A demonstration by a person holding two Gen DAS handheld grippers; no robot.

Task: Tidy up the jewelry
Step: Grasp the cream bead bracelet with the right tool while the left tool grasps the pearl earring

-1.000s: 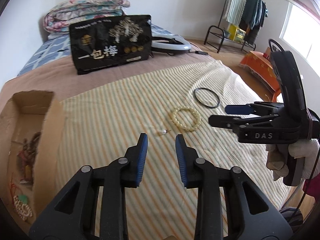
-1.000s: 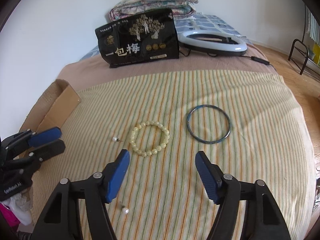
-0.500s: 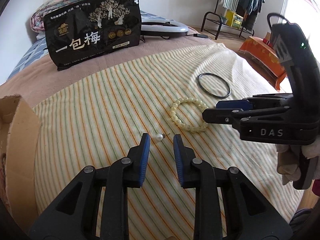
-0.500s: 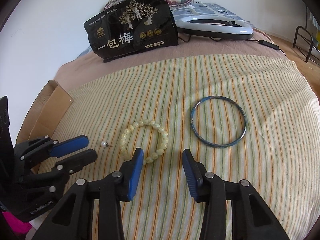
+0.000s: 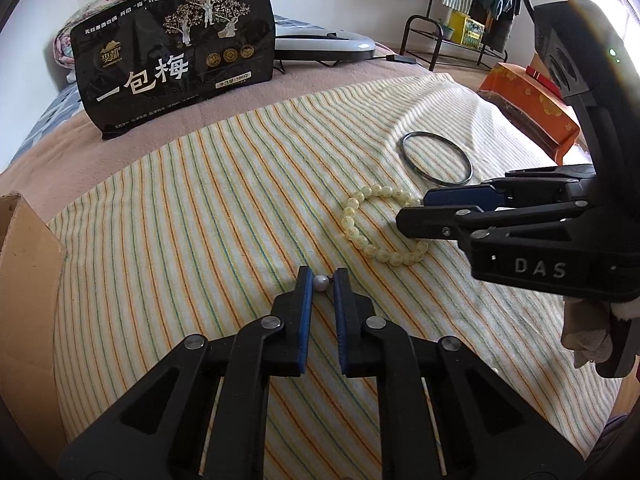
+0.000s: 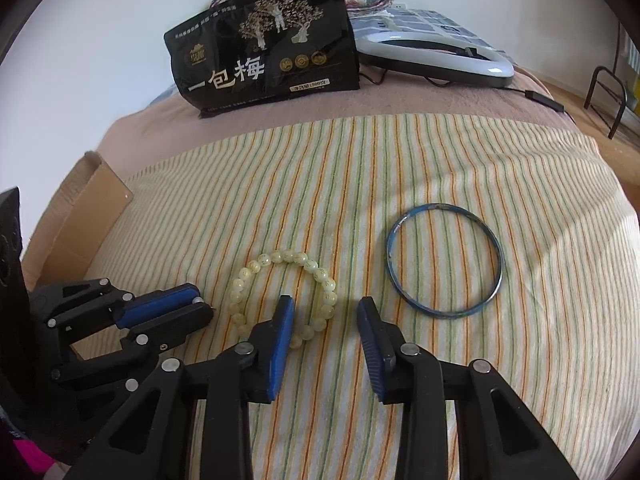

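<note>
Two tools are at work on the bed, each at its own piece. Our left tool (image 5: 321, 280) has its pads drawn in close on either side of the pearl (image 5: 320, 282), a small stud with a short post; the pads look to touch it or nearly so, but we cannot tell whether they grip it yet. The pearl lies on the striped cloth (image 5: 200, 220), right between the fingertips.

Our right tool (image 6: 325, 312) is spread wide and straddles the near arc of the bead bracelet (image 6: 280, 292): its left pad rests over the beads inside the loop, and its right pad stands outside the loop on bare cloth. Just beyond, well apart from the bracelet, lies the blue bangle (image 6: 443, 260), untouched.

We judge the step in hand to be the double pickup, pearl on the left and bracelet on the right. Next, the left calls for a gentle, square close, since so small and round a thing may squirt out; the right needs to close on the strand. The box (image 5: 24, 300) stands off to our left, and we take it to be where both should go.
</note>
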